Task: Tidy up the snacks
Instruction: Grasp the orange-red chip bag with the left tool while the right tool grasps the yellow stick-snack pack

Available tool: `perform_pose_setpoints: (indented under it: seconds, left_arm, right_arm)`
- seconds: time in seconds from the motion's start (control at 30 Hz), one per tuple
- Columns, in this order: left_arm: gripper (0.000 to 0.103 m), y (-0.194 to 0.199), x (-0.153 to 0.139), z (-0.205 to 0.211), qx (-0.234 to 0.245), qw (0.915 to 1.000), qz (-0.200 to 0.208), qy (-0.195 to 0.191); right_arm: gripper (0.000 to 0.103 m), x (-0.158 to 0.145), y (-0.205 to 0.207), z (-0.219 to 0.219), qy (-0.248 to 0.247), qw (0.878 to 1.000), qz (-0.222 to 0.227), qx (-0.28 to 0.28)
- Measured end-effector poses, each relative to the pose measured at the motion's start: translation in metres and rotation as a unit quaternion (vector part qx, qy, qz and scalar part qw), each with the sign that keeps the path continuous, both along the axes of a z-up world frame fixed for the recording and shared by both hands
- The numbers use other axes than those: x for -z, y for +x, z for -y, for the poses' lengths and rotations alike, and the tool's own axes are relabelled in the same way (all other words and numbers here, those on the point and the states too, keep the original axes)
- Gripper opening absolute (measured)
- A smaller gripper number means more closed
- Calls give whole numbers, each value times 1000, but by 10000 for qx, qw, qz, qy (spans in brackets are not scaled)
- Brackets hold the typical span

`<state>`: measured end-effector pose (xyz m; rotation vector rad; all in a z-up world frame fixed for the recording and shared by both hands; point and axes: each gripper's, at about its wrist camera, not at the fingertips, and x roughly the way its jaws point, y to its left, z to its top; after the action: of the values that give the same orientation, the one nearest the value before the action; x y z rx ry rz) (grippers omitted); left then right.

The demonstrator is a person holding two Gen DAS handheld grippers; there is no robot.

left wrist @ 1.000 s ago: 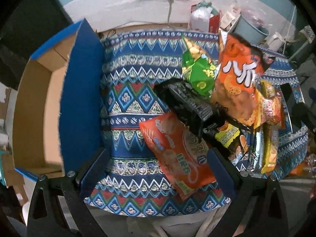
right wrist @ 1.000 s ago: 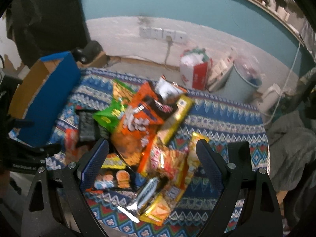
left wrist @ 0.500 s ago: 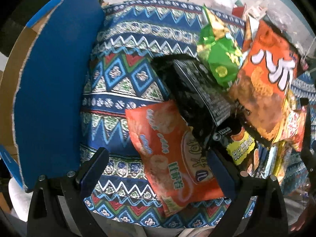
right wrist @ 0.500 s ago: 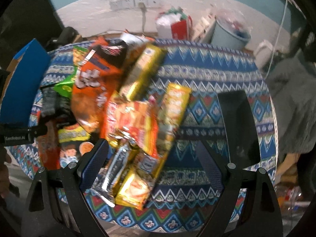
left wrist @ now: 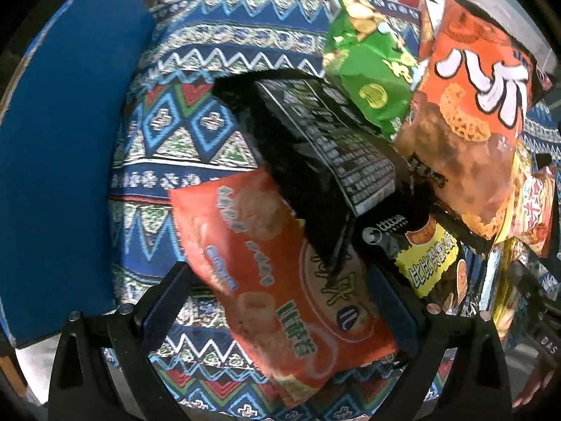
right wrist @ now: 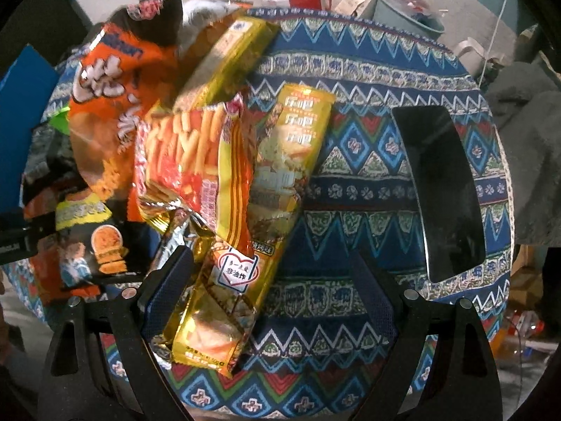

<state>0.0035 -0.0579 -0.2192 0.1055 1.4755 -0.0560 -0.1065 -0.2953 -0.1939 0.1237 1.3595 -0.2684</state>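
The left gripper is hovering low with its jaws spread wide, straddling the orange-red snack bag that is lying flat on the patterned cloth; neither blue-padded finger is touching the bag as far as the left wrist view shows. A black packet is leaning across the upper corner of that bag, printed back facing up, and a second dark packet with a yellow label is sitting just beside the right-hand finger. Beyond these, a green chip bag and a big orange bag with white characters are piling against one another toward the right of the cloth. A blue box wall is standing along the left edge of the cloth.

The right gripper is likewise gaping, with nothing pinched, and the lower end of a long gold snack packet is lying between its fingers, close to the left one. A red and yellow bag of stick snacks is overlapping that packet, and another long gold packet is angling away behind it (the far pile is blurred). A black phone is lying flat on the cloth well to the right, apart from the snacks
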Motion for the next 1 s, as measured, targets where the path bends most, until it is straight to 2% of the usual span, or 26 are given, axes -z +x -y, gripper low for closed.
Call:
perform_pose_setpoints:
  seconds: [0.1, 0.2, 0.27, 0.4, 0.53, 0.7, 0.83, 0.93, 0.97, 1.0]
  left_arm:
    - [101, -1, 15, 3, 116, 9998, -181, -54]
    - [102, -9, 26, 12, 340, 9993, -137, 4]
    - [102, -15, 28, 12, 447, 9987, -250, -21]
    - [101, -27, 31, 2, 666, 9970, -384, 89]
    - [101, -31, 32, -13, 696, 9964, -364, 312]
    - [101, -33, 37, -14, 644, 9970, -290, 301]
    - [102, -31, 49, 3, 785, 9957, -278, 412]
    - [102, -36, 55, 11, 928, 9941, -248, 508]
    - [102, -39, 57, 13, 964, 9938, -197, 511]
    - [97, -41, 56, 15, 988, 9938, -149, 488]
  right_arm:
    - [88, 3, 2, 1, -59, 9999, -84, -53]
    - [87, 2, 0, 5, -291, 9993, -182, -115]
    - [80, 1, -3, 8, -509, 9982, -254, -169]
    - [76, 3, -13, 19, -770, 9960, -447, -120]
    - [76, 3, -17, 34, -612, 9972, -424, 116]
    - [76, -6, -4, 49, -185, 9991, -156, 350]
    - [76, 6, 9, 58, -91, 9990, -185, 385]
    - [76, 19, 17, 59, -216, 9993, -215, 222]
    - [71, 23, 20, 59, -302, 9992, -235, 127]
    - [65, 25, 20, 52, -362, 9990, -239, 56]
